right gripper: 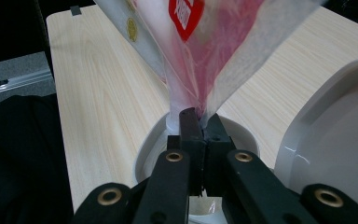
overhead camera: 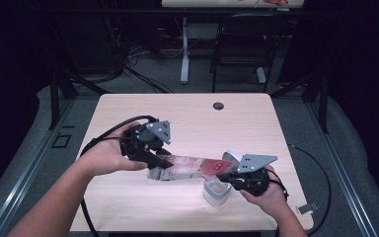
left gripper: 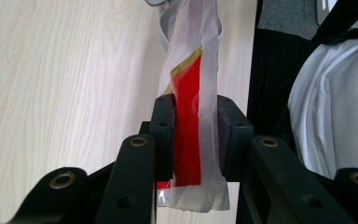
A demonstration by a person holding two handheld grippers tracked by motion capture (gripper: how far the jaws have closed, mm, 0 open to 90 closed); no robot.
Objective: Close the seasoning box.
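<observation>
A dark room with a grey floor, a black chair (overhead camera: 242, 44) and a white post behind, surrounds a pale wooden bench (overhead camera: 187, 118). Across its near half a clear plastic pouch (overhead camera: 187, 168) with red printing is stretched level between two hands, raised off the wood. Under the pouch's right end stand a small clear container (overhead camera: 215, 192) and, just beyond, a white lid-like piece (overhead camera: 233, 157).

The left tongs (overhead camera: 162, 160) stand partly open, their pads pressed on either side of the pouch's end, which shows as a red and clear strip (left gripper: 193, 135) between them. The right tongs (overhead camera: 229, 178) are pinched fully together on a gathered corner of the film (right gripper: 191, 100), directly above the container's mouth (right gripper: 154, 140).

The step in hand looks like either tearing the pouch open or lining it up to empty into the container. Next, I judge, the right grip must stay firm while the left end is raised or pulled, keeping the pinched corner over the opening so nothing spills on the bench.
</observation>
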